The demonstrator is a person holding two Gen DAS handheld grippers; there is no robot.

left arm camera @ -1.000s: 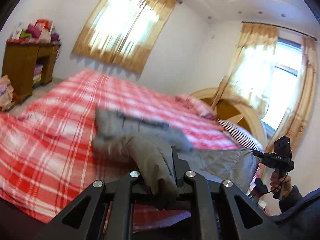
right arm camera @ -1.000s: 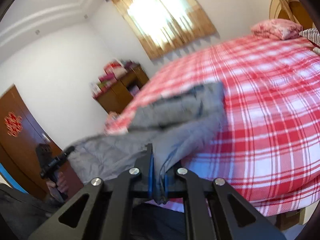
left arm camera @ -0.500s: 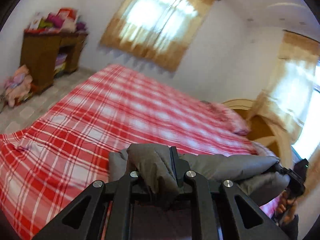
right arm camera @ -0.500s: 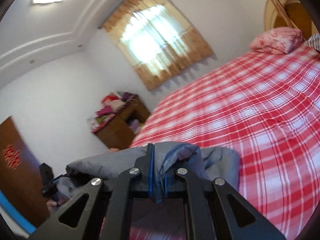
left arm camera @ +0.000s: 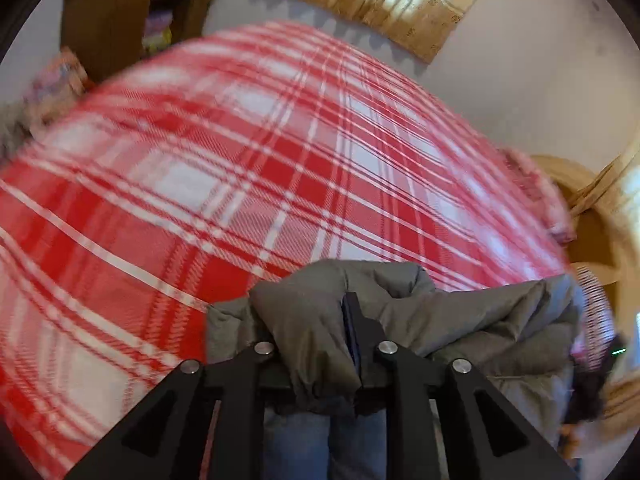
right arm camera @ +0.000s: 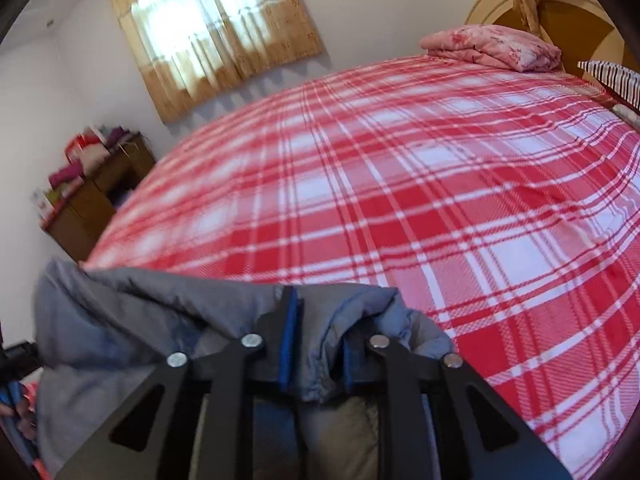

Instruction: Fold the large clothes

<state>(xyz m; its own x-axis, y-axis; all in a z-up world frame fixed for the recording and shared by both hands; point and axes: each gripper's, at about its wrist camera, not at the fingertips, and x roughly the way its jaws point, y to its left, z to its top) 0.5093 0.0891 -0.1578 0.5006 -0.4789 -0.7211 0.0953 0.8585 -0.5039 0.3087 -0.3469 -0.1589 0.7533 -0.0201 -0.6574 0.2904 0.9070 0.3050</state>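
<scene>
A grey padded jacket (left arm camera: 460, 312) hangs bunched between both grippers over the near edge of a bed with a red and white plaid cover (left arm camera: 280, 160). My left gripper (left arm camera: 312, 320) has a thick fold of the jacket between its jaws, which are opening; the fold hides the left finger. In the right wrist view the jacket (right arm camera: 140, 304) stretches off to the left. My right gripper (right arm camera: 318, 320) has its blue pads a little apart, also opening, with a fold of the jacket filling the gap. The plaid cover (right arm camera: 400, 200) lies flat ahead.
A folded pink quilt (right arm camera: 492, 46) and a striped pillow (right arm camera: 616, 76) lie by the headboard. A wooden cabinet (right arm camera: 92, 200) piled with cloth stands left of the bed. Curtained windows are behind. The person's jeans (left arm camera: 300, 440) show below the left gripper.
Both grippers have swung down towards the bed, carrying the jacket. The jacket has gathered from a spread sheet into a low bundle. The right pads have drawn apart.
</scene>
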